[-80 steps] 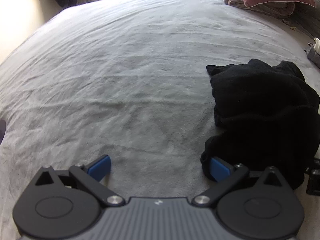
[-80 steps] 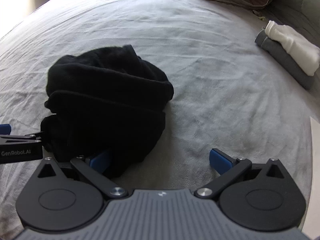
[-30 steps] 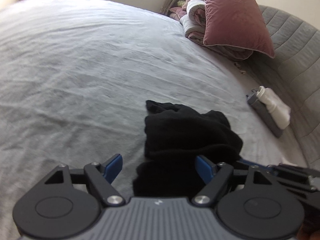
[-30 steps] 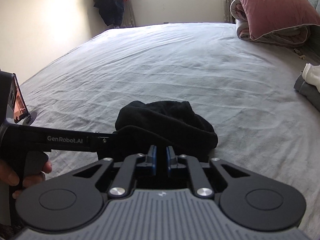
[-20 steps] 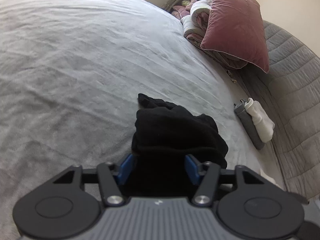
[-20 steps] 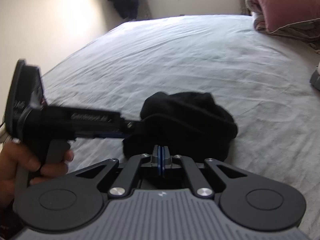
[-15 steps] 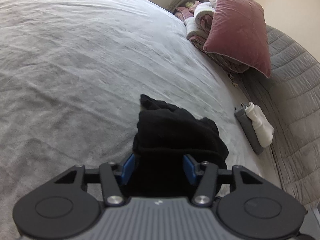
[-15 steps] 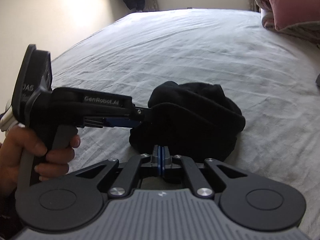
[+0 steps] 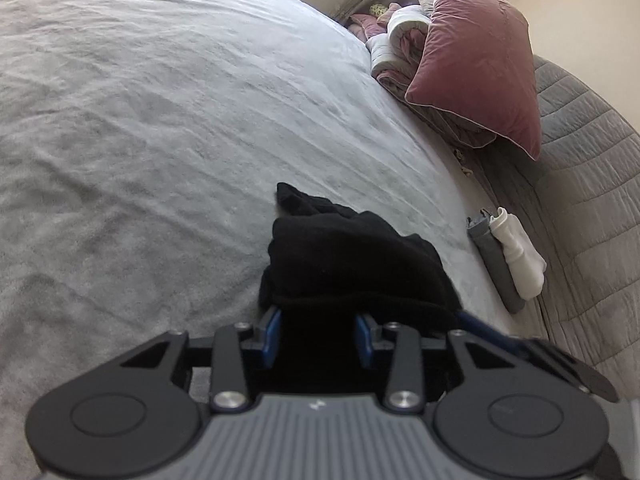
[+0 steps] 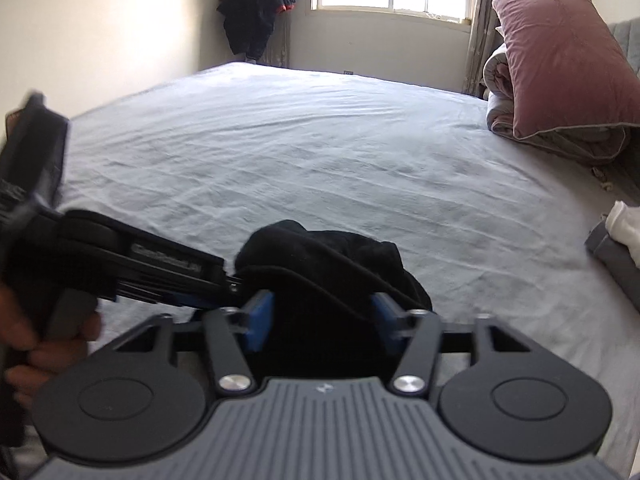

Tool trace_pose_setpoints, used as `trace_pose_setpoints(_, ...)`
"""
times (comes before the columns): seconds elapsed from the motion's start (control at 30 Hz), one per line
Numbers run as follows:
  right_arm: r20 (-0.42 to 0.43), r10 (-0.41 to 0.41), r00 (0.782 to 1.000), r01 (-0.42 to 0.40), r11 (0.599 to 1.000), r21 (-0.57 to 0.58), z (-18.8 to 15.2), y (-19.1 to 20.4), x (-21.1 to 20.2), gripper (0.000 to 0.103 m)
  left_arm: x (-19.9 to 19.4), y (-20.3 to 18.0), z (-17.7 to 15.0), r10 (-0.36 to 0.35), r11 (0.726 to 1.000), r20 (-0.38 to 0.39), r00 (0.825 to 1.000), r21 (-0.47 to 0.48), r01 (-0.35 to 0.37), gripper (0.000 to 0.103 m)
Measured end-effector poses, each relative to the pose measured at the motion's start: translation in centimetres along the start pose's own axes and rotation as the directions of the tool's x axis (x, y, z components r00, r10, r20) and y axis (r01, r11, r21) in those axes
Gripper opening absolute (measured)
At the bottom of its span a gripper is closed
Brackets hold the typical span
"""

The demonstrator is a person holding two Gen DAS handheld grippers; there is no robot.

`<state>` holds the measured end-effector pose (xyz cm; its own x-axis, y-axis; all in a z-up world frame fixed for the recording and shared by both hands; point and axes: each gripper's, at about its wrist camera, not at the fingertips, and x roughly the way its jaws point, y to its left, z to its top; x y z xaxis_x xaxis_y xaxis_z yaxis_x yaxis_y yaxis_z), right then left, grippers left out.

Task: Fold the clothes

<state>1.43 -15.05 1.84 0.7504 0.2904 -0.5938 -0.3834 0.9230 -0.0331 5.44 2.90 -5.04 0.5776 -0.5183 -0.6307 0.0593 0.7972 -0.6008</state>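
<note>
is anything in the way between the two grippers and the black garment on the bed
Nothing visible is. The black garment already sits between the jaws of the left gripper, and in the right wrist view it also fills the gap of the right gripper. The folded grey and white stack lies apart, off to the right.

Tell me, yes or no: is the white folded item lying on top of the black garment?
No. In the left wrist view the white folded item rests on a grey folded piece by the headboard, apart from the black garment.

Black garment (image 9: 352, 264), bunched, near edge gripped, far part on bed (image 9: 160, 120).
</note>
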Motion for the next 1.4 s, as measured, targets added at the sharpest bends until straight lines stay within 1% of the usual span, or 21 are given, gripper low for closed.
trace_pose_setpoints(0.03, 0.000, -0.006, 1.000, 0.006, 1.000, 0.000, 0.0, -0.2, 0.4, 0.008, 0.0, 0.0, 0.0, 0.002, 1.000, -0.004, 1.000, 0.001, -0.002, 0.040)
trace_pose_setpoints(0.07, 0.008, -0.013, 1.000, 0.012, 1.000, 0.015, 0.1, -0.6, 0.5, 0.008, 0.0, 0.0, 0.0, 0.003, 1.000, -0.008, 1.000, 0.003, -0.003, 0.042)
trace_pose_setpoints(0.13, 0.039, -0.031, 0.999, 0.029, 0.998, 0.061, 0.3, -1.5, -0.1, 0.008, 0.1, -0.2, 0.1, 0.018, 1.000, -0.015, 1.000, 0.018, -0.018, 0.051)
trace_pose_setpoints(0.2, 0.067, -0.051, 0.996, 0.044, 0.994, 0.100, 0.5, -2.6, -1.0, 0.008, 0.1, -0.6, 0.0, 0.031, 0.998, -0.022, 0.999, 0.050, -0.030, 0.053)
trace_pose_setpoints(0.3, 0.066, -0.086, 0.994, 0.075, 0.985, 0.153, 0.4, -4.2, -2.3, 0.008, 0.4, -1.1, -0.2, 0.056, 0.994, -0.022, 0.998, 0.098, -0.054, 0.054)
trace_pose_setpoints(0.37, 0.034, -0.117, 0.993, 0.108, 0.975, 0.194, 0.1, -5.4, -2.8, 0.008, 0.5, -1.4, -0.4, 0.072, 0.990, -0.019, 0.997, 0.125, -0.069, 0.054)
trace_pose_setpoints(0.5, -0.062, -0.159, 0.985, 0.170, 0.945, 0.281, -1.4, -7.8, -3.3, 0.008, 0.6, -1.5, -0.6, 0.092, 0.985, -0.006, 0.996, 0.146, -0.090, 0.054)
trace_pose_setpoints(0.6, -0.136, -0.145, 0.980, 0.183, 0.928, 0.325, -2.8, -9.0, -3.4, 0.008, 0.6, -1.6, -0.8, 0.107, 0.981, 0.004, 0.994, 0.162, -0.107, 0.054)
trace_pose_setpoints(0.73, -0.219, -0.125, 0.968, 0.189, 0.934, 0.304, -4.7, -8.9, -3.5, 0.008, 0.9, -1.7, -0.9, 0.121, 0.977, 0.018, 0.992, 0.172, -0.123, 0.054)
trace_pose_setpoints(0.83, -0.279, -0.119, 0.953, 0.198, 0.940, 0.277, -6.1, -8.8, -3.2, 0.008, 1.0, -1.7, -0.8, 0.120, 0.978, 0.027, 0.992, 0.170, -0.123, 0.054)
trace_pose_setpoints(0.93, -0.310, -0.109, 0.945, 0.195, 0.945, 0.264, -7.1, -9.1, -3.3, 0.007, 1.0, -1.8, -0.8, 0.119, 0.979, 0.036, 0.992, 0.165, -0.123, 0.054)
trace_pose_setpoints(1.0, -0.303, -0.096, 0.948, 0.183, 0.945, 0.271, -7.3, -9.4, -3.7, 0.009, 0.8, -1.8, -0.7, 0.112, 0.981, 0.050, 0.992, 0.154, -0.118, 0.052)
trace_pose_setpoints(1.03, -0.297, -0.089, 0.951, 0.175, 0.944, 0.280, -7.3, -9.5, -3.9, 0.013, 0.6, -1.9, -0.6, 0.101, 0.982, 0.060, 0.993, 0.153, -0.109, 0.052)
trace_pose_setpoints(1.07, -0.287, -0.081, 0.955, 0.168, 0.941, 0.293, -7.3, -9.7, -4.1, 0.017, 0.3, -2.1, -0.6, 0.085, 0.983, 0.070, 0.994, 0.155, -0.095, 0.052)
trace_pose_setpoints(1.13, -0.262, -0.070, 0.962, 0.154, 0.937, 0.312, -7.1, -10.0, -4.6, 0.019, 0.0, -2.4, -0.6, 0.046, 0.984, 0.080, 0.996, 0.168, -0.059, 0.053)
trace_pose_setpoints(1.2, -0.229, -0.068, 0.971, 0.142, 0.935, 0.325, -6.6, -10.2, -5.2, 0.028, 0.0, -2.9, -0.6, 0.001, 0.982, 0.073, 0.997, 0.190, -0.015, 0.053)
trace_pose_setpoints(1.23, -0.206, -0.073, 0.976, 0.140, 0.934, 0.330, -6.3, -10.2, -5.6, 0.042, 0.0, -3.1, -0.7, -0.021, 0.980, 0.068, 0.997, 0.201, 0.007, 0.054)
trace_pose_setpoints(1.27, -0.184, -0.080, 0.980, 0.138, 0.933, 0.333, -6.0, -10.2, -5.9, 0.049, 0.1, -3.3, -0.7, -0.041, 0.977, 0.058, 0.997, 0.210, 0.028, 0.054)
trace_pose_setpoints(1.33, -0.150, -0.087, 0.985, 0.134, 0.932, 0.337, -5.5, -10.2, -6.3, 0.050, 0.8, -3.7, -1.1, -0.059, 0.973, 0.034, 0.998, 0.227, 0.050, 0.054)
trace_pose_setpoints(1.4, -0.127, -0.084, 0.988, 0.124, 0.929, 0.348, -5.1, -10.2, -6.5, 0.050, 1.5, -4.2, -1.7, -0.059, 0.968, 0.024, 0.998, 0.247, 0.051, 0.053)
